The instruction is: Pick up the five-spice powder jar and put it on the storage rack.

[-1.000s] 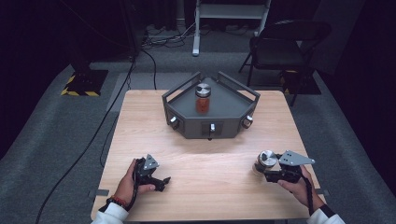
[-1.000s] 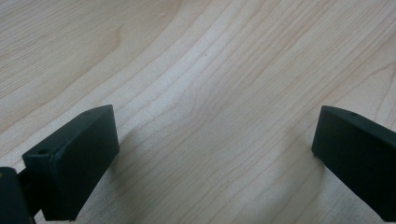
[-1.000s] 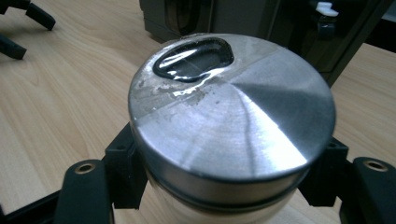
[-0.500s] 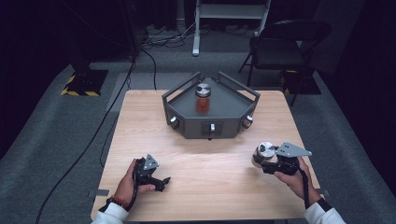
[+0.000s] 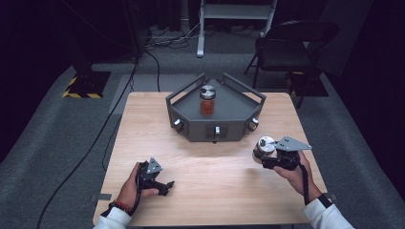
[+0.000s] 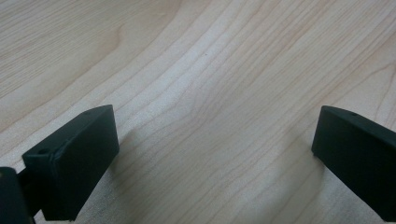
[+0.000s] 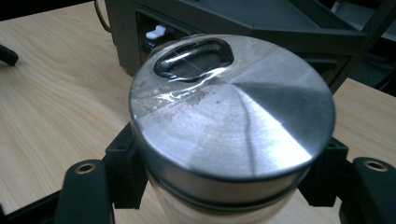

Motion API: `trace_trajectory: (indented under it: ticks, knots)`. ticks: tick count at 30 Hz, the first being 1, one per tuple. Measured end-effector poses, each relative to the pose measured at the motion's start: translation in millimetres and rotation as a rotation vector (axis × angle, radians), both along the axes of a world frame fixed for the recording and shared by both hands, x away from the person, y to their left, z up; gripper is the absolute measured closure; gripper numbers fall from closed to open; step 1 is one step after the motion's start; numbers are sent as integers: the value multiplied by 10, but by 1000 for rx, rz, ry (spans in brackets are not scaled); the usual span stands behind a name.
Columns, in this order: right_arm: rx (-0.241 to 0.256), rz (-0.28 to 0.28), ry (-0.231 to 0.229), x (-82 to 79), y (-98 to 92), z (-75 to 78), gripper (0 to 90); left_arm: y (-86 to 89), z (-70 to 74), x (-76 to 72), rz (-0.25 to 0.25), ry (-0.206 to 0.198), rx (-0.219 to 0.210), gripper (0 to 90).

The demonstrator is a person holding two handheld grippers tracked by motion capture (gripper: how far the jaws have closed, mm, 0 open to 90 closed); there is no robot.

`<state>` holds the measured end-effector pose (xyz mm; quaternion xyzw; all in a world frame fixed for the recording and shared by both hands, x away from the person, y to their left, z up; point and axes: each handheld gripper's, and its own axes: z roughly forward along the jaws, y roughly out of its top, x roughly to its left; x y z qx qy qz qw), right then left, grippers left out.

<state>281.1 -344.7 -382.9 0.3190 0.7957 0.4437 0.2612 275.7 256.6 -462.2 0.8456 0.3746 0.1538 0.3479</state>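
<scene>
Jar (image 7: 232, 126) with the steel lid sits clamped between the right gripper (image 5: 277, 156)'s jaws near the table (image 5: 143, 119)'s right edge, probably bound for the grey tray (image 5: 241, 102). Left gripper (image 5: 155, 175) rests spread and empty near the front-left corner, idle.

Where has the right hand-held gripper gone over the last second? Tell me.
Yes, it moved. The right hand-held gripper, clamped on a metal-lidded jar, slid left toward the grey tray.

Both grippers held low at the near side.
The left gripper (image 5: 168, 184) is spread wide; the right gripper (image 5: 261, 153) is clamped on a jar (image 7: 232, 122).
</scene>
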Motion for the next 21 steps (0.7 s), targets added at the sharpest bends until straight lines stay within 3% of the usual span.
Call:
trace_trajectory:
  ticks: [10,21]
  knots:
    - [34,-26,-24,134,163,164,312,0,0,0,0,0,0,3]
    - [36,-50,-78,261,356,440,312,0,0,-1,0,0,0,3]
